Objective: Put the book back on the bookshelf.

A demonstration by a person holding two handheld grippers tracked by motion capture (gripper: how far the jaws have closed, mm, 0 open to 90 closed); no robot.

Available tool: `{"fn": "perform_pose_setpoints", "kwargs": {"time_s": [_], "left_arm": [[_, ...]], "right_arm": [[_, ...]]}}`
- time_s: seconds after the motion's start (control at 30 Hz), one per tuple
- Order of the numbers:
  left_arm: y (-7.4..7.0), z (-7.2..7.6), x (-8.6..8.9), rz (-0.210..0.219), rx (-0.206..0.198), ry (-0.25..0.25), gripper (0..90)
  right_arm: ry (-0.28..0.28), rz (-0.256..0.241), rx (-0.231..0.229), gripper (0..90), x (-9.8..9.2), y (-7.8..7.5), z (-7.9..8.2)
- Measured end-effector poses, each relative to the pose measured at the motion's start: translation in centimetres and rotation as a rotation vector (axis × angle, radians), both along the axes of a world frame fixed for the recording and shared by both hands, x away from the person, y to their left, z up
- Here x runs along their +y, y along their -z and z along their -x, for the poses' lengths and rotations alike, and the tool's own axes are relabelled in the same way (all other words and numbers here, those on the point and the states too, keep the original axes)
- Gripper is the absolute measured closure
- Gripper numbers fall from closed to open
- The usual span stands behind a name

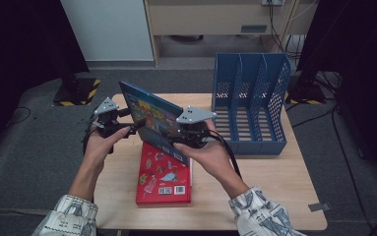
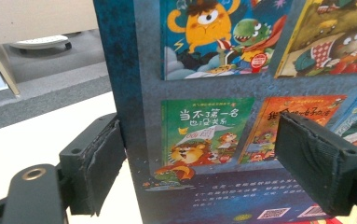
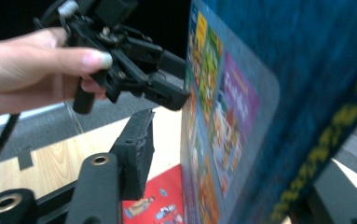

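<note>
A blue picture book (image 1: pixel 151 110) stands tilted on its long edge over the far end of a red book (image 1: pixel 164 179) that lies flat on the wooden table (image 1: pixel 274 187). My left gripper (image 1: pixel 127 125) is open at the blue book's left edge. In the left gripper view (image 2: pixel 202 168), one pad (image 2: pixel 97 163) sits beside that edge and the other is in front of the cover (image 2: pixel 204 70). My right gripper (image 1: pixel 196 137) is open around the book's near right end. In its own view (image 3: pixel 236 177), the book (image 3: pixel 232 116) leans over the far jaw, and a gap separates it from the near pad (image 3: pixel 136 149).
A blue slotted file rack (image 1: pixel 250 98) stands at the table's far right with its slots bare. Grey floor surrounds the table, and dark stands are at both sides. Bare tabletop lies in front of the rack and left of the red book (image 3: pixel 153 205).
</note>
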State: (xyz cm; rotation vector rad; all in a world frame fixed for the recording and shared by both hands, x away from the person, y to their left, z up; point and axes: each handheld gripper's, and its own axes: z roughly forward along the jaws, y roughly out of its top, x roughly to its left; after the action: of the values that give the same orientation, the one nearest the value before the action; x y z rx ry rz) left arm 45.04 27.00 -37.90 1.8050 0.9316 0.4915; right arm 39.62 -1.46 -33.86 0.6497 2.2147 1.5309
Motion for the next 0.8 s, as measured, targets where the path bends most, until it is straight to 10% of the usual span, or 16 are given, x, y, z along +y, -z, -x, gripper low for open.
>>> {"fn": "perform_pose_setpoints", "kwargs": {"time_s": [0.33,0.8], "left_arm": [[0.0,0.0,0.0,-0.003,-0.005,-0.002,17.3],[0.0,0.0,-0.1,-0.014,-0.004,0.006,18.0]], "right_arm": [[-0.041,-0.031,0.002,37.0,0.1,-1.1,-0.8],[-0.037,-0.050,-0.006,63.8,0.1,-1.9,-1.6]]}}
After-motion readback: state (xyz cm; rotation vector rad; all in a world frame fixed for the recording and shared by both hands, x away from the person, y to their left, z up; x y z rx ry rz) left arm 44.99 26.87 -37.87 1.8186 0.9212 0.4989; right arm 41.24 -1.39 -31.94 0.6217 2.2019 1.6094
